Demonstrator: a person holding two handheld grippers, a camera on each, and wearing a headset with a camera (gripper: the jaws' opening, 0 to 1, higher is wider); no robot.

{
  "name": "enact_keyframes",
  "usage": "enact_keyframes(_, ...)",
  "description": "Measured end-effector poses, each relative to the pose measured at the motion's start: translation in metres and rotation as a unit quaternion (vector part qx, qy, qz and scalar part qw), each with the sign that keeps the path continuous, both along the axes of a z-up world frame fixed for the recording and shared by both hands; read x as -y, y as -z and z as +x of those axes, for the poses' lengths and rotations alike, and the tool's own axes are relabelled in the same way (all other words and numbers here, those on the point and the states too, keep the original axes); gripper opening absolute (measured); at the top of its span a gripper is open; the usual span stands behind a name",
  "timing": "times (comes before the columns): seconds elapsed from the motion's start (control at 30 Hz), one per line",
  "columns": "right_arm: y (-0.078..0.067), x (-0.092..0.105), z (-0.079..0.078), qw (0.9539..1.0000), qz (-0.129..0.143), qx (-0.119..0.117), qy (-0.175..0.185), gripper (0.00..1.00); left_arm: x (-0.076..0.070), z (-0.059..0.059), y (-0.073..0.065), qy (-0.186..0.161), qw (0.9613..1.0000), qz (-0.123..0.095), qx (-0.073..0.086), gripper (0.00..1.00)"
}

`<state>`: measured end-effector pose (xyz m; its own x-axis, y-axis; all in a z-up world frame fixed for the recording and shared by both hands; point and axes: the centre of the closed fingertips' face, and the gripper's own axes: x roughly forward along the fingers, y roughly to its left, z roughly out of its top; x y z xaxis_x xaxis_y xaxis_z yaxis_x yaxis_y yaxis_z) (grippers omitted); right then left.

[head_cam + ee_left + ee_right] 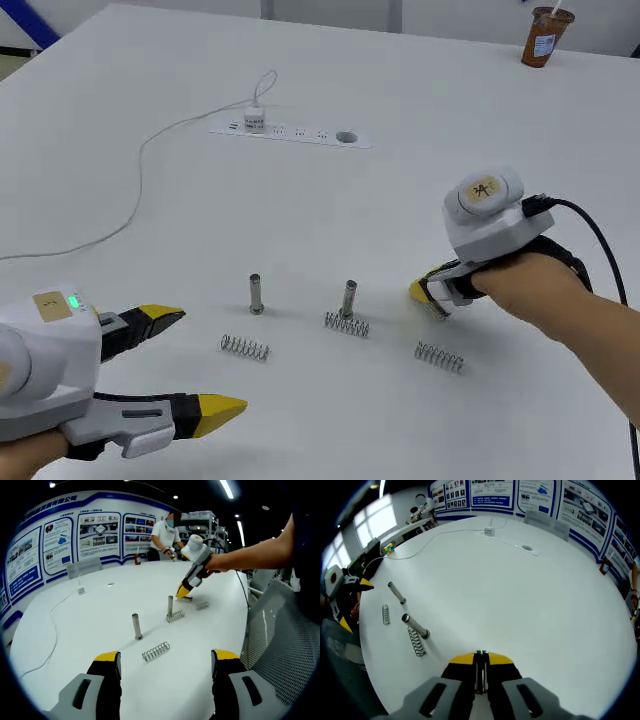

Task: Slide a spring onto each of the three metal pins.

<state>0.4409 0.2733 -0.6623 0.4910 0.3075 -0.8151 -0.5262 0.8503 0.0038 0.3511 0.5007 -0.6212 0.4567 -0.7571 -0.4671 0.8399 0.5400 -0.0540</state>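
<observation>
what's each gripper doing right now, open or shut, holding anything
left gripper: open, holding nothing.
right gripper: closed on what looks like a metal pin.

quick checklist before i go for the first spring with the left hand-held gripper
1. Left hand-held gripper open: ok.
2. Left pin and middle pin upright: ok.
3. Left spring, middle spring and right spring lying free: ok.
4. Third pin standing: cannot tell. The right hand-held gripper is shut, with something thin between its jaws.
5. Springs on pins: not ok, none yet.
</observation>
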Motion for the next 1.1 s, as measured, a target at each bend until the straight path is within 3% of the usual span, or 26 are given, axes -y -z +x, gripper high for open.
enact_keyframes(0.53,-0.018,0.015,-0.013,0.9994,0.010,0.031,0.011,0.09,0.003,-0.002,-0.006,0.006,1.0000,0.001,0.008,0.75)
enact_keyframes(1.1,-0.028,0.009,-0.034,0.9984,0.019,0.051,0.012,0.09,0.004,-0.004,-0.007,0.007,0.9999,0.002,0.009,0.75)
